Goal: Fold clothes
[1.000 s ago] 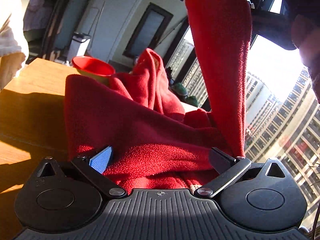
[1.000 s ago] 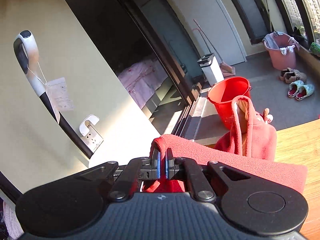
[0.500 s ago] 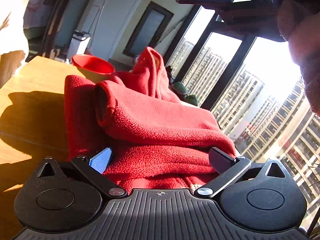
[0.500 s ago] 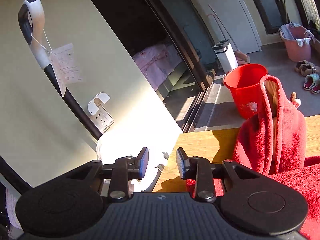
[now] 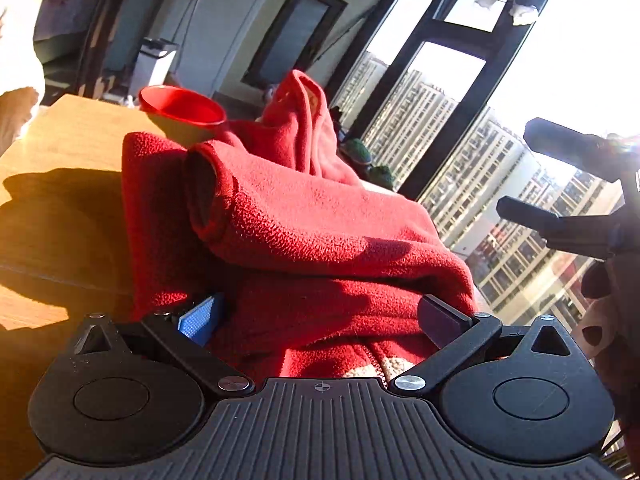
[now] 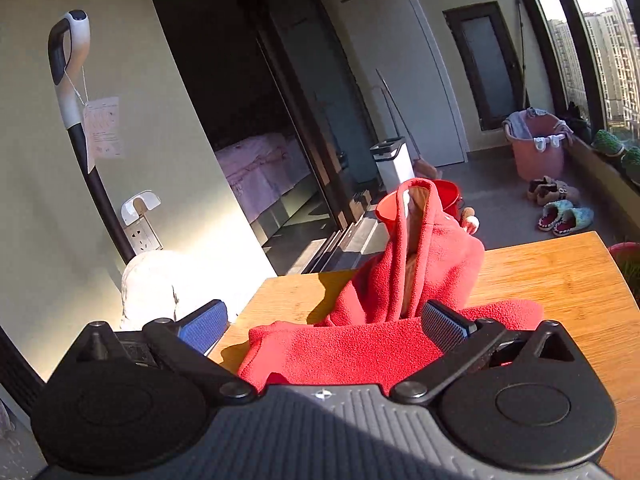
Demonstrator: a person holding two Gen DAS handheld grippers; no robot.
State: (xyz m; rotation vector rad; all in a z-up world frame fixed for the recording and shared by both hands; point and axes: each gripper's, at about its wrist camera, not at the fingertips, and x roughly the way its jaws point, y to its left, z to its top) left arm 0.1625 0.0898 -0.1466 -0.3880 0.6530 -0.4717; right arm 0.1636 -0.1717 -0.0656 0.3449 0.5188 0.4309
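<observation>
A red fleece hooded garment [image 5: 312, 232] lies bunched on the wooden table [image 5: 72, 136], one sleeve folded across its body and the hood [image 6: 420, 240] standing up at the far end. My left gripper [image 5: 320, 316] is open wide at the near edge, and fabric lies between its fingers without being pinched. My right gripper [image 6: 324, 320] hovers low over the folded sleeve [image 6: 344, 348]. Its jaws are opening and nothing is gripped between them. In the left wrist view the right gripper [image 5: 516, 168] shows at the right edge, clear of the cloth.
A red bucket [image 6: 448, 196] stands on the floor beyond the table's far edge. A pink laundry tub [image 6: 536, 148], slippers [image 6: 564, 216] and a white bin [image 6: 394, 160] are on the floor behind. A white bundle [image 6: 152, 284] sits left of the table.
The right gripper let go of the sleeve it held up. The sleeve dropped folded across the garment. The right gripper opened wide and came down. The left gripper stayed put.
</observation>
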